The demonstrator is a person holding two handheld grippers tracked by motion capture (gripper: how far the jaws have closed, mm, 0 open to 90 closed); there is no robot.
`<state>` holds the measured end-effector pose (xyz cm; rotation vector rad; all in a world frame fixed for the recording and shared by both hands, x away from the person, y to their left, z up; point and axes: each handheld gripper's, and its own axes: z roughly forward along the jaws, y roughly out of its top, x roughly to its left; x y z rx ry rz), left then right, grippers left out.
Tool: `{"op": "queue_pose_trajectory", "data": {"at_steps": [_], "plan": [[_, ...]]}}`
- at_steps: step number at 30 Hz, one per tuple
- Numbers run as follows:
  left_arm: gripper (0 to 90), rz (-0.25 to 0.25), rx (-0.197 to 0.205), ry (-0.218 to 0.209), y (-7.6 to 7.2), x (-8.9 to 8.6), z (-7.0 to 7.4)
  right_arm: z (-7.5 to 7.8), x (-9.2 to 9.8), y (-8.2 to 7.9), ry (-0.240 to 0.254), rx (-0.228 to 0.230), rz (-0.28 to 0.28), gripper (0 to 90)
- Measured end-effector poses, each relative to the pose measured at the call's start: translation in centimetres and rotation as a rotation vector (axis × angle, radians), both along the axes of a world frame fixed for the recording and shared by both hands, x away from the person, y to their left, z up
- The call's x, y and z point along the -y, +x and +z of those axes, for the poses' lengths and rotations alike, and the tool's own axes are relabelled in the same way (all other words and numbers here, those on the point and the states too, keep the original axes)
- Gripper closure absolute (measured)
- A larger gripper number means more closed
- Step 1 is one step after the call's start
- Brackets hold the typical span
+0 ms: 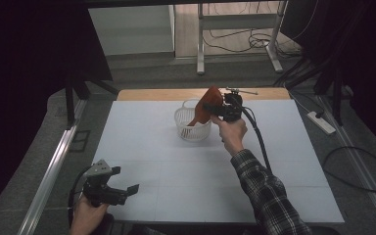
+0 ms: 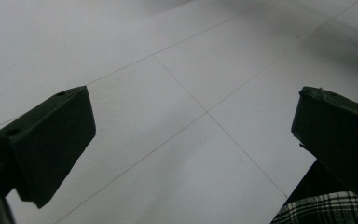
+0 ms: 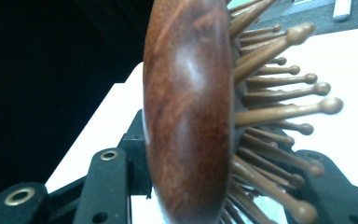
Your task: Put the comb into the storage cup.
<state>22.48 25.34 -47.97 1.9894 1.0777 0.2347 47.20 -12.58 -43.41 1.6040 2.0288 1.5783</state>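
One slip of the right tool point(image 1: 214, 108), clamped on the reddish-brown wooden hairbrush point(image 1: 205, 110), could tip the white plastic basket point(image 1: 192, 125), while the left tool point(image 1: 122, 192) waits wide open.

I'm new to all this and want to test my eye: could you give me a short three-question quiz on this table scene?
1. True or false: the right gripper holds a wooden hairbrush.
2. What sits under the hairbrush? A) white basket B) metal pot C) cardboard box
3. How do the left gripper fingers stand, and what is between them?

Key:
1. True; its fingers clamp the brush head, pins to one side.
2. A, the white basket.
3. Wide apart, with nothing between them but bare white table.
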Motion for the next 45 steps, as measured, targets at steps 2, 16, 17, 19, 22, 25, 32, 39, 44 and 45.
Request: {"op": "queue_pose_trajectory", "data": {"at_steps": [2,16,17,19,22,25,32,39,44,45], "plan": [[0.0,-0.001,-0.001,0.003,0.0,0.0,0.0,-0.4,0.4,0.1,0.019,-0.016,-0.01,48.8],[0.0,-0.004,-0.002,0.011,0.1,0.1,0.0,-0.9,0.7,0.0,0.003,-0.014,-0.018,41.4],[0.0,-0.004,-0.003,0.012,0.1,0.1,0.0,-0.9,0.7,0.0,0.001,-0.015,-0.014,40.8],[0.0,-0.005,-0.003,0.012,0.1,0.1,0.0,-0.9,0.8,0.1,-0.004,-0.015,-0.009,39.5],[0.0,-0.005,-0.004,0.011,0.1,0.1,0.0,-0.8,0.9,0.1,-0.01,-0.022,0.001,35.2],[0.0,-0.006,-0.004,0.013,0.1,0.1,0.0,-0.8,1.0,0.1,-0.021,-0.019,0.011,32.0],[0.0,-0.007,-0.006,0.013,0.1,0.2,0.0,-0.5,1.1,0.0,-0.051,0.001,0.034,24.8],[0.0,-0.005,-0.004,0.015,0.1,0.2,0.0,-0.3,1.1,-0.2,-0.091,0.02,0.045,20.9],[0.0,-0.004,-0.005,0.015,0.1,0.2,0.0,0.0,1.3,-0.4,-0.11,0.036,0.054,18.7],[0.0,-0.004,-0.005,0.014,0.1,0.2,0.0,0.0,1.3,-0.4,-0.112,0.036,0.056,18.5]]}}
